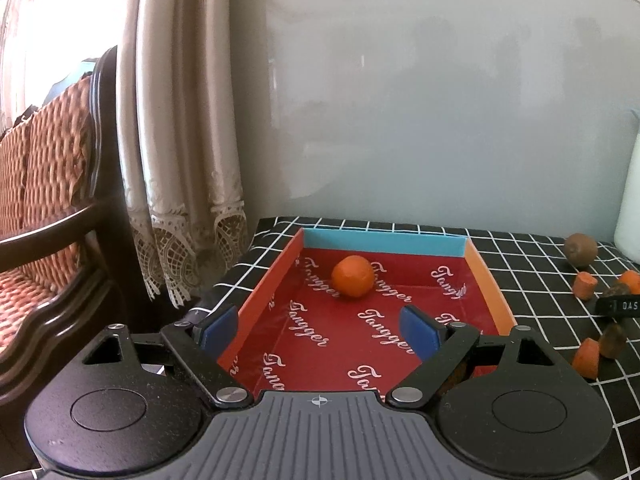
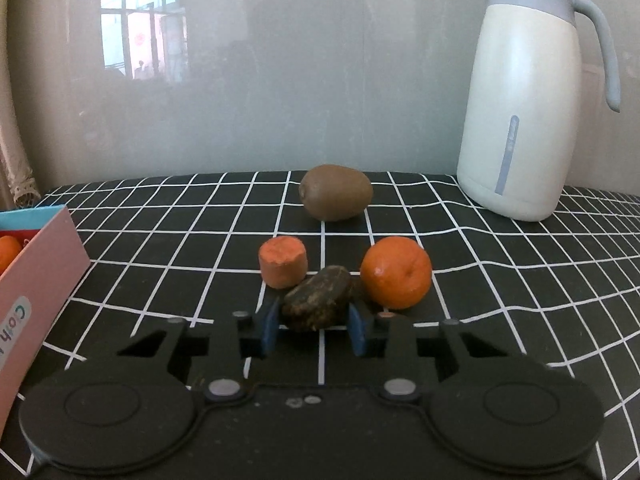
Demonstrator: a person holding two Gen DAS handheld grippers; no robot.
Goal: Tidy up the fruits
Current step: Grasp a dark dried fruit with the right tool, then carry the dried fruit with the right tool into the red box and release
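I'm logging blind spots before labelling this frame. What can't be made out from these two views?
- Left wrist view: the items at the right edge are cut off and small; what the dark lumps are is unclear.
- Right wrist view: the box is cut by the left edge, its contents mostly hidden by its wall.
- Right wrist view: whether the right gripper touches the dark lump is unclear.

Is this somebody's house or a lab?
Probably a home living or dining room. There's a lace-edged curtain, a wooden chair with a woven cushion, and a thermos jug on a table with a checked tablecloth.
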